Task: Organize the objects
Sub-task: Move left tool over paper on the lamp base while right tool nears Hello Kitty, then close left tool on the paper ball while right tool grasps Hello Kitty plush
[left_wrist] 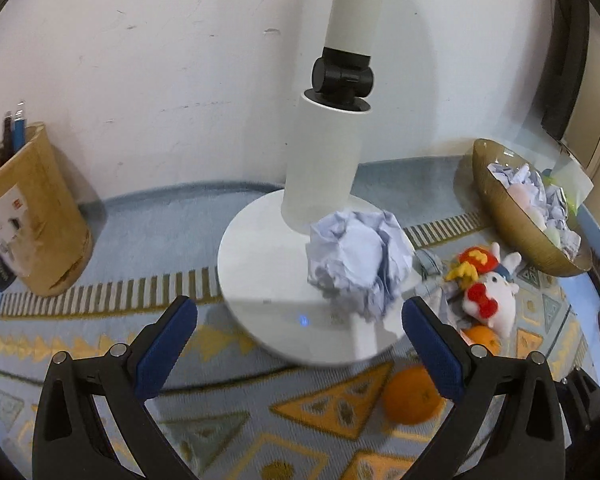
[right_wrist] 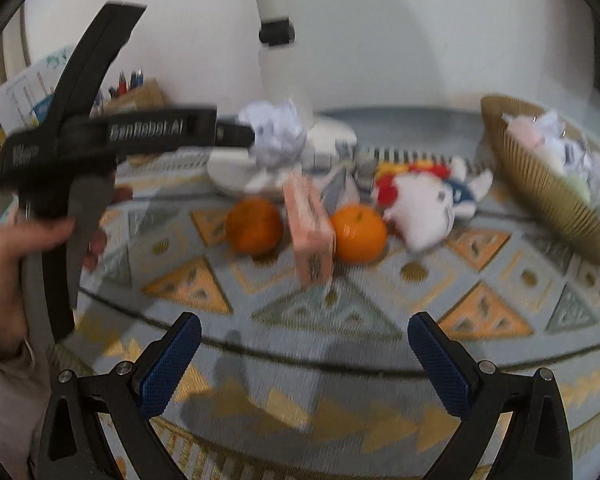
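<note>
Left wrist view: my left gripper [left_wrist: 300,320] stands with fingers apart, empty; the crumpled paper ball [left_wrist: 358,258] sits just ahead on the lamp base [left_wrist: 260,280]. An orange [left_wrist: 412,396] is partly hidden behind my right finger.

Right wrist view, blurred: my right gripper [right_wrist: 304,344] is spread, empty; the pink box [right_wrist: 310,232] stands ahead between two oranges.

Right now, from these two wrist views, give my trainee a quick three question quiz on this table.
1. True or false: the left gripper is shut on the crumpled paper ball.
2. How many oranges lie on the patterned cloth?
3. The gold bowl holds: A) pens, B) crumpled paper, C) oranges?

Key:
1. False; its jaws are open and the ball sits beyond them, on the white lamp base.
2. Two: one left of the pink box, one right.
3. B.
</note>
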